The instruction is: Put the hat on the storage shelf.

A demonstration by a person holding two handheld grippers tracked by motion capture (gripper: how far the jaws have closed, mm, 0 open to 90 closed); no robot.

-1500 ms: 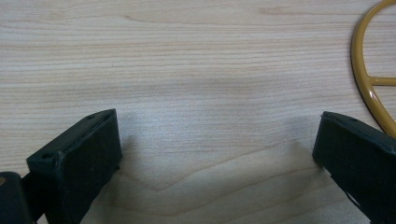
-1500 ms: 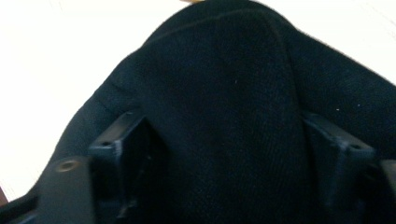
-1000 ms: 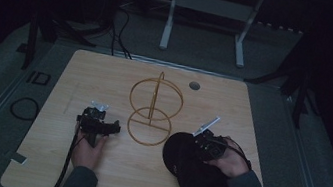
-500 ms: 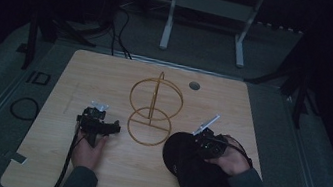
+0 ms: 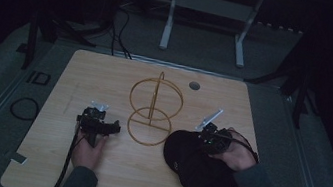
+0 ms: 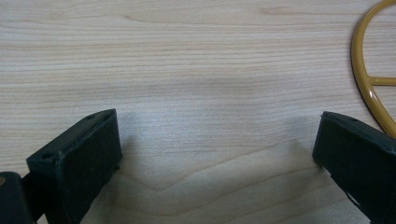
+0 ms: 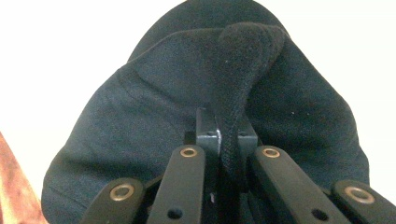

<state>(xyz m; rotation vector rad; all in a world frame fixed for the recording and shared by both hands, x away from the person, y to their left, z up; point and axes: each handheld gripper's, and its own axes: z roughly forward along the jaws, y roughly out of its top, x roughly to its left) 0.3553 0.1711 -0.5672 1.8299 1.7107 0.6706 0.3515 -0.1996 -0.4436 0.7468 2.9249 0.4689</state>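
A black cap (image 5: pixel 197 172) lies on the right of the wooden table (image 5: pixel 106 79). My right gripper (image 5: pixel 208 138) is shut on a raised fold of the cap (image 7: pixel 140 130), and in the right gripper view the gripper (image 7: pixel 227 135) pinches that fabric between its pads. A gold wire stand (image 5: pixel 155 104), one upright ring on a flat ring, stands at the table's middle. To the left of the stand my left gripper (image 5: pixel 100 126) rests low over the wood. Its jaws (image 6: pixel 217 144) are wide open with bare wood between them, and the gold ring (image 6: pixel 369 88) curves past the right jaw.
A small grey round cap (image 5: pixel 194 85) sits in the tabletop at the back right. Behind the table stands a white metal frame (image 5: pixel 208 9) on the dark floor. A cable loop (image 5: pixel 25 107) lies on the floor left of the table.
My right gripper has risen a little and pulled a fold of the black cap up with it. The left gripper and the gold stand have stayed where they were.
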